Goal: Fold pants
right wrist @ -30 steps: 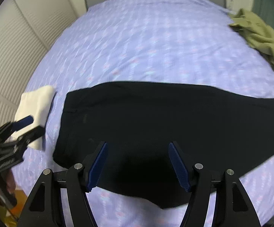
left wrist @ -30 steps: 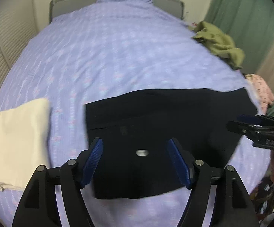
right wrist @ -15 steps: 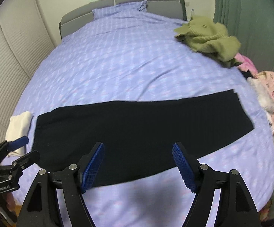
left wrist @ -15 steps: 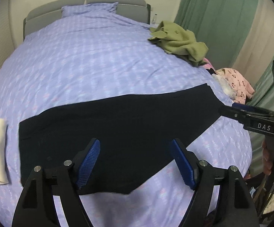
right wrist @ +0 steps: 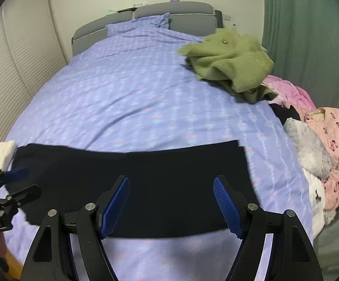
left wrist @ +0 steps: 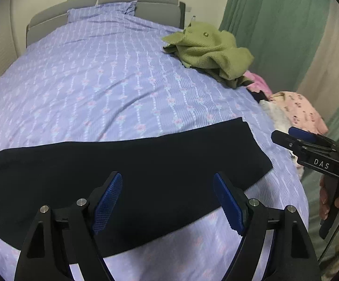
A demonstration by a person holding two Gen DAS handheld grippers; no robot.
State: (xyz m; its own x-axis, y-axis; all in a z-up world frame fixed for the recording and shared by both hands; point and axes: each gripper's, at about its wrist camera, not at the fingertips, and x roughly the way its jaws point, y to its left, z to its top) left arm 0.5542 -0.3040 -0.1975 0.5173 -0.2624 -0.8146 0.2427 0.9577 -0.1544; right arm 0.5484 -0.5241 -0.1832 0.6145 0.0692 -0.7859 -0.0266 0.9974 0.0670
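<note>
Both grippers hover above the near edge of the bed (left wrist: 99, 82), pulled back higher than a second ago. The left gripper (left wrist: 168, 201) and the right gripper (right wrist: 170, 205) have jaws wide apart, holding nothing. The black pants (left wrist: 146, 159) lie flat along that edge.

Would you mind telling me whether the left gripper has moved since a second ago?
Yes. The left gripper has backed away from the black pants and swung rightward: the green sweater now sits more central.
</note>
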